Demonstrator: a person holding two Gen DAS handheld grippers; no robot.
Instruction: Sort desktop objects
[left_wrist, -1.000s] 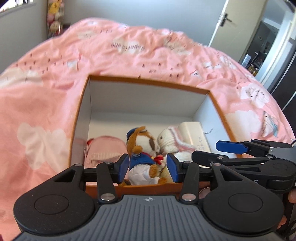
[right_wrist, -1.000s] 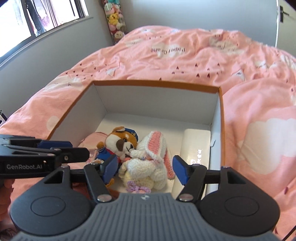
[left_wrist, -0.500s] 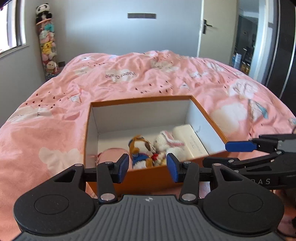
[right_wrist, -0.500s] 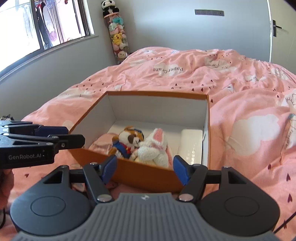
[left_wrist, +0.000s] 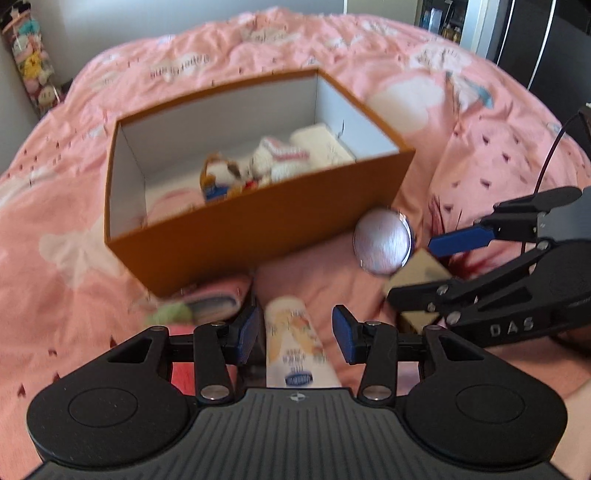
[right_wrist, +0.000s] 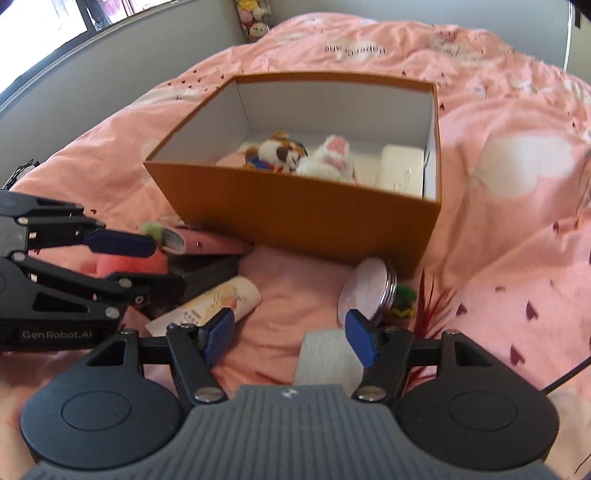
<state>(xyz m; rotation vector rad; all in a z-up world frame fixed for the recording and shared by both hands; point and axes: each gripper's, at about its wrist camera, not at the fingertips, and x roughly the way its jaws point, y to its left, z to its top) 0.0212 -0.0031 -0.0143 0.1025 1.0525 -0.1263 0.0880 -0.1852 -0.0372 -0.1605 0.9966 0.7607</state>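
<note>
An orange box (left_wrist: 258, 229) (right_wrist: 295, 210) sits on the pink bed and holds a plush dog (right_wrist: 277, 151), a white-pink bunny (right_wrist: 332, 158) and a white case (right_wrist: 402, 171). In front of it lie a cream tube (left_wrist: 295, 347) (right_wrist: 218, 302), a round tin (left_wrist: 382, 240) (right_wrist: 364, 291), a small tan box (left_wrist: 421, 273) and a pink pouch (right_wrist: 218, 243). My left gripper (left_wrist: 293, 332) is open and empty, its fingers either side of the tube. My right gripper (right_wrist: 288, 332) is open and empty, above a grey-white card (right_wrist: 328, 358).
A pink sponge-like thing (right_wrist: 129, 264) and a dark block (right_wrist: 207, 269) lie by the pouch. Red feathers (right_wrist: 432, 306) and a small green toy (right_wrist: 404, 299) lie beside the tin. A plush-toy holder (left_wrist: 27, 66) hangs at the far wall.
Both grippers have pulled back from above the box and dropped low over the loose objects in front of it. Both stay open and empty.
</note>
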